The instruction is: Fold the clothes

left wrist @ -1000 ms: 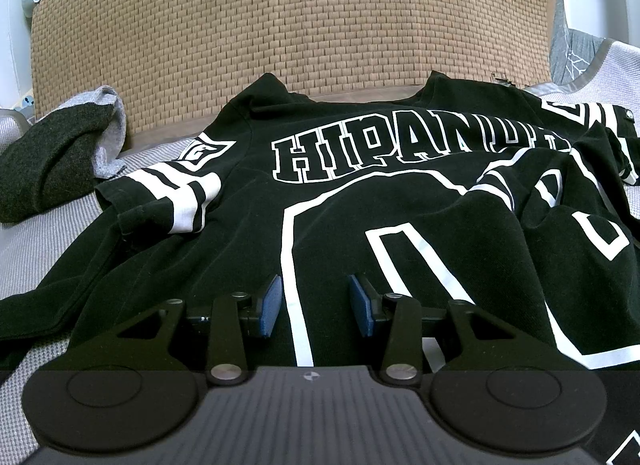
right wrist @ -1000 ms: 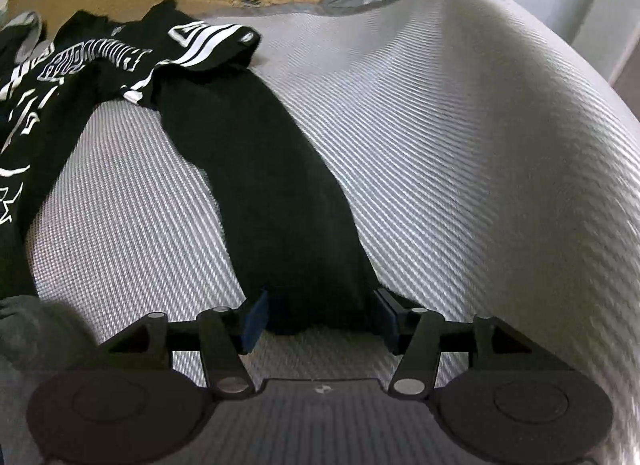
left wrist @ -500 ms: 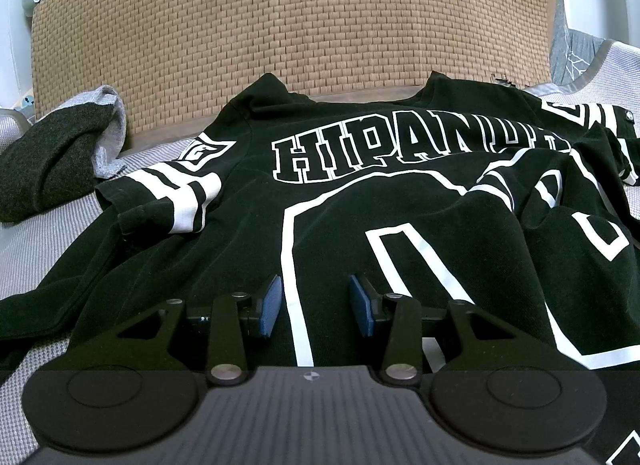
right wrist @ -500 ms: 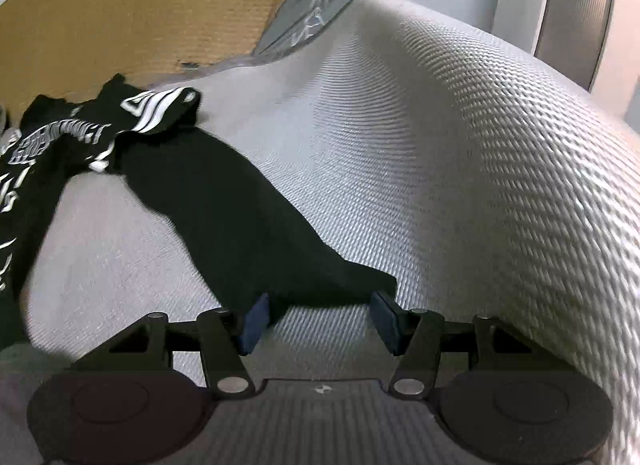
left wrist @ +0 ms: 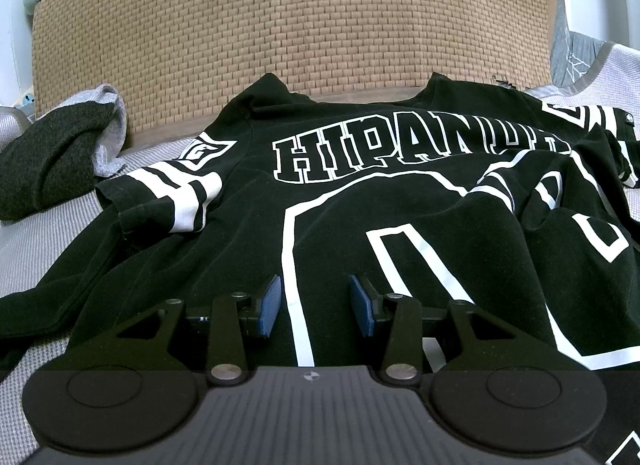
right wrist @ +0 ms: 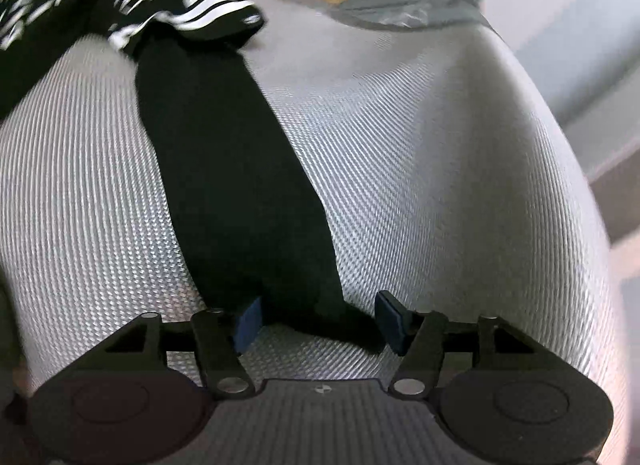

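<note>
Right tool (right wrist: 316, 319) opening, shirt (right wrist: 224, 169) strip lengthwise

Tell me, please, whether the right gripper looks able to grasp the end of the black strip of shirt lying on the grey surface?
Probably yes. The strip's end lies between the fingers of the right gripper, whose jaws are opening, and only the bare grey surface surrounds it, so nothing blocks a grasp.

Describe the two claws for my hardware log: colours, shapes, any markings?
Both look identical. The left claw and right claw each have black linkage arms with silver rivets, blue pads on the fingertips, two round black discs, and a grey ribbed body bearing a small round black-and-white mark. No cables or sleeves are visible.
</note>
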A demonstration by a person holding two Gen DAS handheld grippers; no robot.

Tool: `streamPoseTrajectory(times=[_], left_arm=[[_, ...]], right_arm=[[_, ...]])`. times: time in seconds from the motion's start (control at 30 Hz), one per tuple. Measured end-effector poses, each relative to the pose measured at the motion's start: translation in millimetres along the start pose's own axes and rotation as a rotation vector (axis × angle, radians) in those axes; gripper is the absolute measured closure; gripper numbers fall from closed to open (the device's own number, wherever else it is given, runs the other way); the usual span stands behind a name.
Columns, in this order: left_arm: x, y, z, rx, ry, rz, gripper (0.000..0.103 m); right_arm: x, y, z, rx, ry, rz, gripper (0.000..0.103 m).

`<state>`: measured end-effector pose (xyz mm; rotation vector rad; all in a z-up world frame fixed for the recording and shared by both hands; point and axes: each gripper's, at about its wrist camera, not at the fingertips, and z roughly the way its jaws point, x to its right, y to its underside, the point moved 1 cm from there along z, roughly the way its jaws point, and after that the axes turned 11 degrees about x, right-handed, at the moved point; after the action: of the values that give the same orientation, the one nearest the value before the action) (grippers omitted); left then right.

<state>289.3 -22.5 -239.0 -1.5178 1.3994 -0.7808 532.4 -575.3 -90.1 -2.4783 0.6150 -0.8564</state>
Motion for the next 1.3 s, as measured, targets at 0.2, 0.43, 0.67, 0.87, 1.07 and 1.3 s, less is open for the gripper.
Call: streamPoseTrajectory(times=[0.2,0.43,0.67,0.87,1.07,1.3], left_arm=[[-0.8,-0.7,0.6,0.0,0.003,-0.002,0.06],[-1.4,-0.6,0.0,0.0,0.004,-0.007,0.06],[-2.0,-0.4,-1.4,0.001,0.004,-0.007,0.06],[-2.5,-1.0,-0.6,0.0,0.005,-0.008,0.059],[-2.4,-1.7,-0.4,0.0,0.003,-0.008,0.059],[-3.2,-1.0,-0.6,0.002,0.005,-0.007,0.059]], right_arm=[[29.6,-5.8,13.5,-0.115,-0.22,0.219,0.081],[62.8,-29.4,-24.1,0.016,-0.314,0.398,0.086],[124.5,-32.7,-35.4,0.038,-0.385,0.675,0.083],[118.7,-20.7,-31.4,-0.036,-0.31,0.604,0.077],[87.4,-18.4,-33.0,-0.032,-0.291,0.493,0.061],[26.9,4.7,-45.7,-0.003,-0.256,0.326,0.061]])
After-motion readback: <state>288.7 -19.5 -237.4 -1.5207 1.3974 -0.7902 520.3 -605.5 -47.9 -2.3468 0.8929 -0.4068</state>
